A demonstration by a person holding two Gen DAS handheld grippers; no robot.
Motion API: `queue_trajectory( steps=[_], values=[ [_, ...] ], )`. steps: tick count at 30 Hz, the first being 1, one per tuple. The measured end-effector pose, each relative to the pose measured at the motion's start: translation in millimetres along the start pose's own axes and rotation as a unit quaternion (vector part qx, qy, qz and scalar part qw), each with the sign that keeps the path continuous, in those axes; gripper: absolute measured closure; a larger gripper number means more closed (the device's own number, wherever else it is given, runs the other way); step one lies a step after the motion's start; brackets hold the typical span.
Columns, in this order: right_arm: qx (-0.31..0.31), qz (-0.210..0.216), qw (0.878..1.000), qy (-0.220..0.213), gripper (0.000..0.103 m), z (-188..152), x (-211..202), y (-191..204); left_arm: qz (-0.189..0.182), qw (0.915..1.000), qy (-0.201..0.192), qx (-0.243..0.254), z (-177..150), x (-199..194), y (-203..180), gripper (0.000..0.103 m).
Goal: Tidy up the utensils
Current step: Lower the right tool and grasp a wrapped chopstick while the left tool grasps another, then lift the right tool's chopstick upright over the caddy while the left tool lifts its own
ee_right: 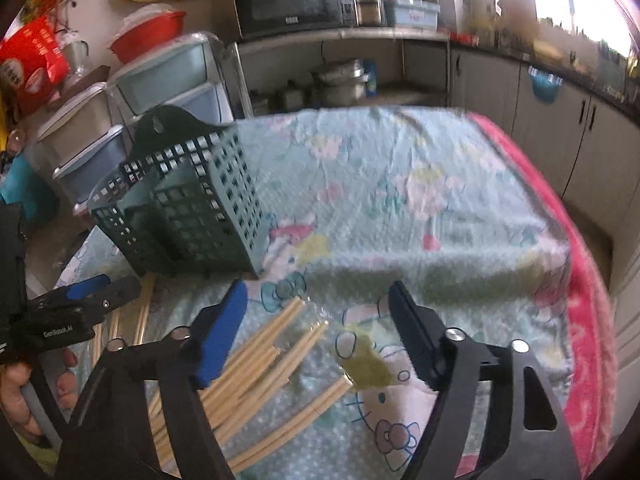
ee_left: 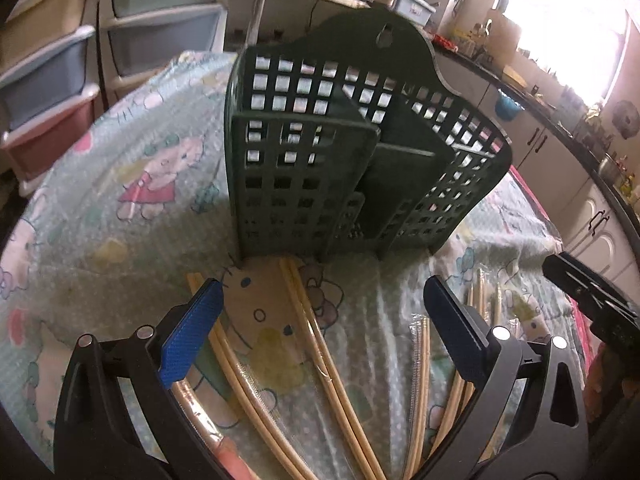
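Note:
A dark green lattice utensil holder (ee_left: 340, 160) with inner dividers stands upright on the cartoon-print tablecloth (ee_left: 120, 184); it also shows in the right wrist view (ee_right: 188, 212) at the left. Several pairs of bamboo chopsticks (ee_left: 320, 364) in clear wrappers lie on the cloth in front of it, and more lie to the right (ee_right: 264, 356). My left gripper (ee_left: 320, 300) is open and empty above the chopsticks, just short of the holder. My right gripper (ee_right: 316, 300) is open and empty above the right-hand chopsticks.
Stacked plastic drawer units (ee_left: 60, 72) stand beyond the table on the left. A microwave (ee_right: 288, 0) sits on a shelf behind, with kitchen cabinets (ee_right: 540, 120) along the right. The cloth's red border (ee_right: 576, 272) marks the table's right edge.

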State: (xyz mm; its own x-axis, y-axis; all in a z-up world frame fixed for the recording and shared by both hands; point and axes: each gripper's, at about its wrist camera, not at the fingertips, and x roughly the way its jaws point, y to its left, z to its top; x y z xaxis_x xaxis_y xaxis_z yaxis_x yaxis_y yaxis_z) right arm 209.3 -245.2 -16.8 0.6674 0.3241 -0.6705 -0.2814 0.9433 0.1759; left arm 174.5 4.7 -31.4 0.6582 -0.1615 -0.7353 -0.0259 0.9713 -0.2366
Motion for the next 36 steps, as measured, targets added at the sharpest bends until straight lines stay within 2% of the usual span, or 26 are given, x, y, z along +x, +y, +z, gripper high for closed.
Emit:
queue_trajectory(
  steps=[6,9,16,19,24,27,31,36],
  values=[
    [0.012,0.041,0.997,0.057,0.059,-7,23,-9,-0.006,0.9994,0.035,0.0,0,18,0,0.031],
    [0.01,0.05,0.996,0.076,0.064,-9,32,-8,-0.008,0.9987,0.05,-0.003,1,26,1,0.04],
    [0.018,0.058,0.993,0.098,0.072,-13,51,-13,0.009,0.998,0.06,-0.017,4,36,4,0.045],
    [0.025,0.066,0.992,0.106,0.08,-14,58,-16,0.023,0.9979,0.056,-0.022,6,40,6,0.055],
    [0.044,0.08,0.991,0.099,0.085,-13,55,-23,0.054,0.9971,0.05,-0.02,9,46,6,0.076],
    [0.053,0.086,0.991,0.089,0.088,-12,50,-25,0.056,0.9969,0.049,-0.026,12,49,8,0.085],
    [0.059,0.094,0.991,0.07,0.091,-8,37,-27,0.048,0.9972,0.048,-0.031,13,45,18,0.094],
    [0.054,0.106,0.992,0.05,0.093,-2,20,-24,0.019,0.998,0.047,-0.037,13,39,29,0.097]
  ],
)
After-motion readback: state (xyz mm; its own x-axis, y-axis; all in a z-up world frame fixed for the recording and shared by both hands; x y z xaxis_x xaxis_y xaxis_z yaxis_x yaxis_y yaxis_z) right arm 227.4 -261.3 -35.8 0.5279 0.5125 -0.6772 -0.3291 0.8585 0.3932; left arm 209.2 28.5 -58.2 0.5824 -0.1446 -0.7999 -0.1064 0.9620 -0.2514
